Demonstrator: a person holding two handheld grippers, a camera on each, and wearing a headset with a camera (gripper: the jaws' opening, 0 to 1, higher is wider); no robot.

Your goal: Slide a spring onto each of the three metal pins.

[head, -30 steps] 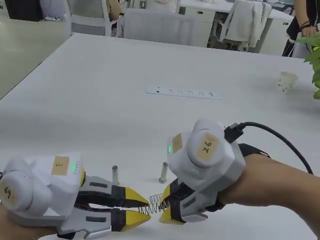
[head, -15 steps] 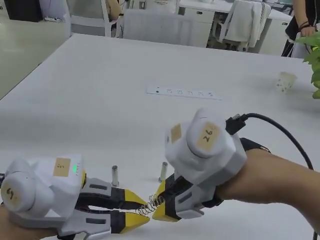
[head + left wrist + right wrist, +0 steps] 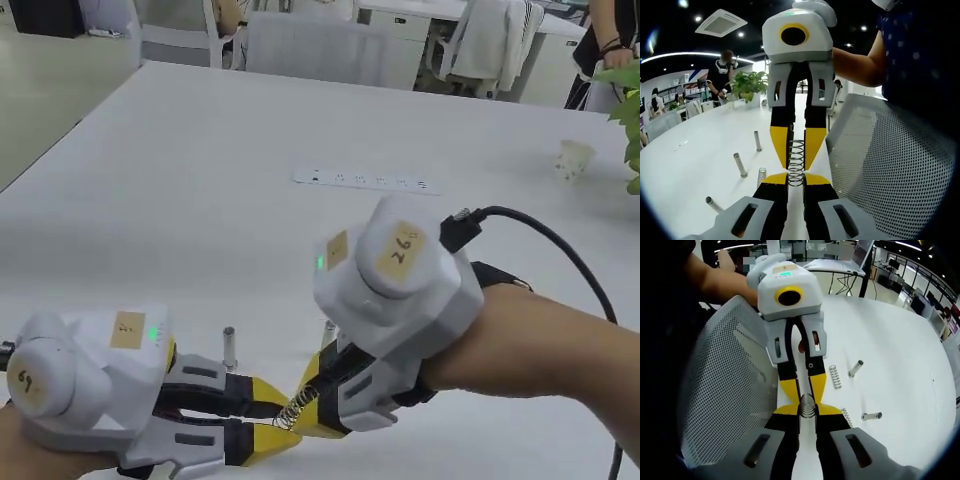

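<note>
left gripper (image 3: 795, 181): clenched on one end of a coil spring (image 3: 796, 162), jaws nearly together
right gripper (image 3: 808, 412): clamped on the other end of the same spring, jaws parted by the coil's width, tips facing the left gripper's
coil spring: spanning tip to tip between both grippers, near side of the white counter (image 3: 250, 200)
metal pins: upright, bare, in a row just beyond the grippers: left pin (image 3: 711, 203), middle pin (image 3: 740, 165), right pin (image 3: 757, 141)
loose spring (image 3: 761, 175): lying on the counter beside the middle pin
</note>
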